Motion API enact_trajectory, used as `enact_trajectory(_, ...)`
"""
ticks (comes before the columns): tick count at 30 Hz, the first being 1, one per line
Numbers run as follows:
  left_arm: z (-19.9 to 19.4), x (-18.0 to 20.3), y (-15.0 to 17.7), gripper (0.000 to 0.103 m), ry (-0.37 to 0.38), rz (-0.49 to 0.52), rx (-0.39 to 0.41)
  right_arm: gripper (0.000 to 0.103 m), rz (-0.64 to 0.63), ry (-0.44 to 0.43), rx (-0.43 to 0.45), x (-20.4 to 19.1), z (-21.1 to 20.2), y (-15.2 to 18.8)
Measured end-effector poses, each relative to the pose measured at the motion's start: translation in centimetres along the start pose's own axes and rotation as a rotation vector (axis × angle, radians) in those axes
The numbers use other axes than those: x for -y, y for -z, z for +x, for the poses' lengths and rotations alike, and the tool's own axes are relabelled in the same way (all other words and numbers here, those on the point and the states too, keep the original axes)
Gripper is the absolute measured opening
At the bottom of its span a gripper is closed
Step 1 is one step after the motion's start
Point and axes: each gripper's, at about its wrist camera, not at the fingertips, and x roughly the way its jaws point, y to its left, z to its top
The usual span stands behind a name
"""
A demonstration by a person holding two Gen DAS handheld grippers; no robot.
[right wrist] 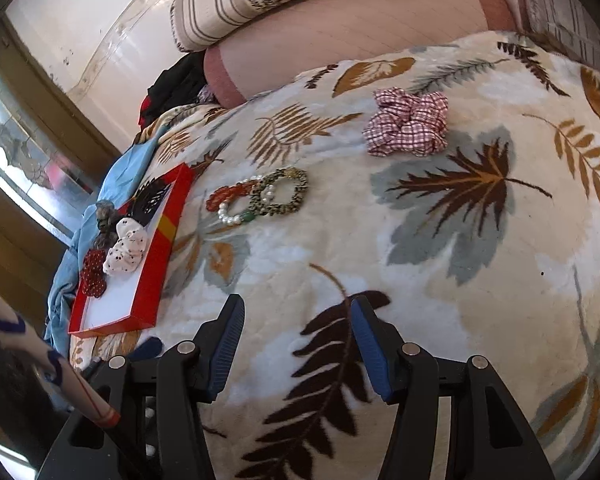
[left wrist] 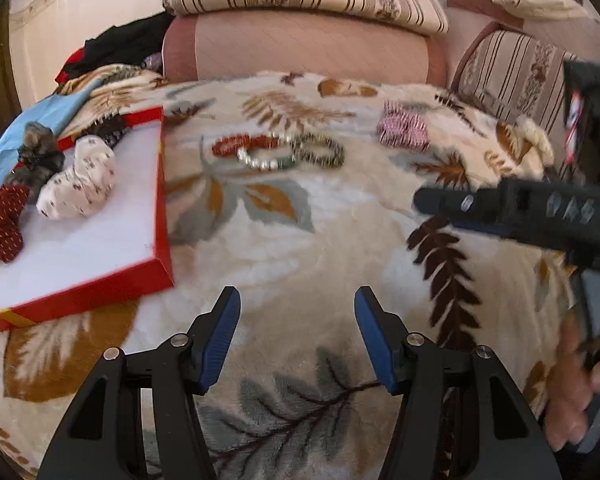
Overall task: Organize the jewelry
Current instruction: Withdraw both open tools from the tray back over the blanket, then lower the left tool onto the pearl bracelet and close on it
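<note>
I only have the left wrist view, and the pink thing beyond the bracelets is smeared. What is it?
Observer: A red-and-white checked scrunchie, one bunched piece. It lies on the leaf-print blanket, apart from the bracelets.
Operator: I see the right gripper only from the side. Is it carrying anything?
Observer: No. The right gripper has its fingers apart, with only blanket showing between them.
</note>
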Motion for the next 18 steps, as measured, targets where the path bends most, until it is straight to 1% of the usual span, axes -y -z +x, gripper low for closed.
enact_trajectory(1, 0.1, 0.0, 0.1, 0.058, 0.004, -0.005, -0.006, 0.058, 0.003, -0.002, 0.001, 0.1, 0.1, -0.1)
enact_trajectory(2, 0.1, -0.1, 0.1, 0.059, 0.007, -0.008, -0.001, 0.054, 0.003, -0.01, 0.004, 0.2, 0.1, -0.3)
enact_trajectory(4, 0.2, 0.0, 0.2, 0.061, 0.012, -0.008, 0.001, 0.051, -0.009, -0.009, 0.009, 0.0, 0.3, -0.9)
enact_trajectory(8, 0.7, 0.5, 0.2, 0.07, 0.006, 0.017, 0.005, 0.045, -0.02, 0.002, 0.008, -0.5, 1.5, -2.7)
enact_trajectory(11, 0.8, 0.6, 0.2, 0.071, 0.007, 0.023, 0.009, 0.044, -0.019, 0.021, -0.001, -0.9, 3.2, -4.5)
enact_trajectory(16, 0.9, 0.2, 0.0, 0.071, 0.028, 0.002, 0.013, 0.044, -0.011, 0.055, -0.031, -1.2, 6.3, -7.1)
enact_trajectory(18, 0.9, 0.2, 0.0, 0.071, 0.031, 0.0, 0.015, 0.044, -0.026, 0.098, -0.035, -1.5, 7.8, -8.2)
